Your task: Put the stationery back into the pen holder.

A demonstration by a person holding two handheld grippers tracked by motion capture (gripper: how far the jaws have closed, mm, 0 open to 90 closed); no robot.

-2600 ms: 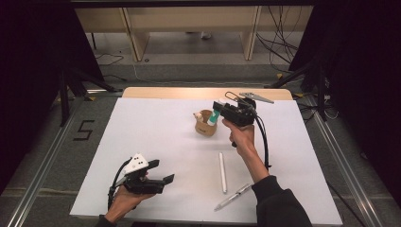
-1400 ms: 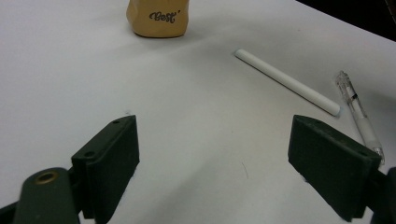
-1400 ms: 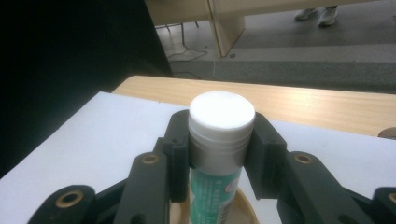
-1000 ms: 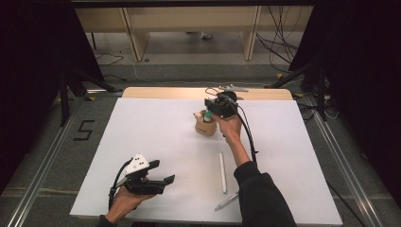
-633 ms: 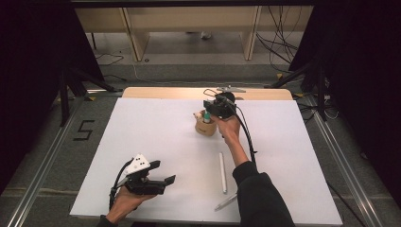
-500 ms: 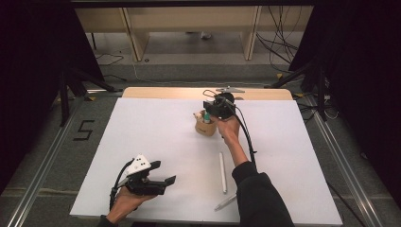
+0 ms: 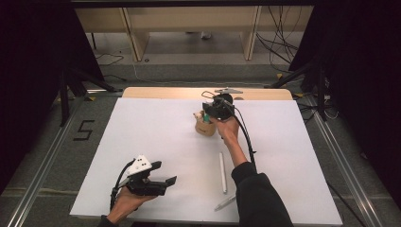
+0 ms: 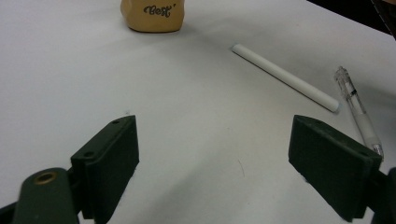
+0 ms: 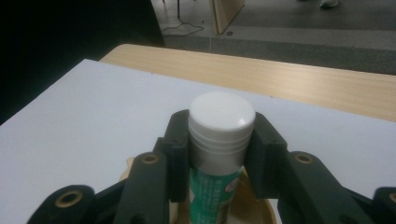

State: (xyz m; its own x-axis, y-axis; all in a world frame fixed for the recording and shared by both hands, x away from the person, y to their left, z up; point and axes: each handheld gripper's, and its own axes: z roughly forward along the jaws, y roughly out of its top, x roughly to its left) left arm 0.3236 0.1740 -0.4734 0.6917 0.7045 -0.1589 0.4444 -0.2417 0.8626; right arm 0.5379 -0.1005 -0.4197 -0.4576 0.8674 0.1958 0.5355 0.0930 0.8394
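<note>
Black jaws of the right gripper (image 9: 222,154) are clamped on a glue stick (image 9: 219,154), one jaw pressed against each side of its grey collar just below the white cap. The stick stands upright between them, its green-printed body reaching down into the open mouth of a tan cup (image 9: 254,207) at the bottom of the right gripper view. In the high view the right gripper (image 7: 211,113) sits slightly above centre of the frame, directly over the tan cup (image 7: 204,127), with the glue stick (image 7: 206,116) showing as a small green patch at the cup's rim. The person's right hand (image 7: 228,128) holds the gripper, and the dark sleeve runs down to the lower edge of the frame.

The left gripper (image 7: 161,180) rests in the lower left of the high view, held low over the white desk (image 7: 156,132) by the person's left hand (image 7: 126,203). Its jaws stand wide apart with nothing between them, as the left gripper view confirms (image 8: 212,154).

A white rod (image 7: 222,171) lies on the desk below the cup, well apart from it. A clear pen (image 7: 225,202) lies just below the rod, near the desk's front edge. In the left gripper view the rod (image 8: 285,77) and the pen (image 8: 357,109) lie at the upper right, and the cup (image 8: 154,15) at the top edge carries the word "Best".
</note>
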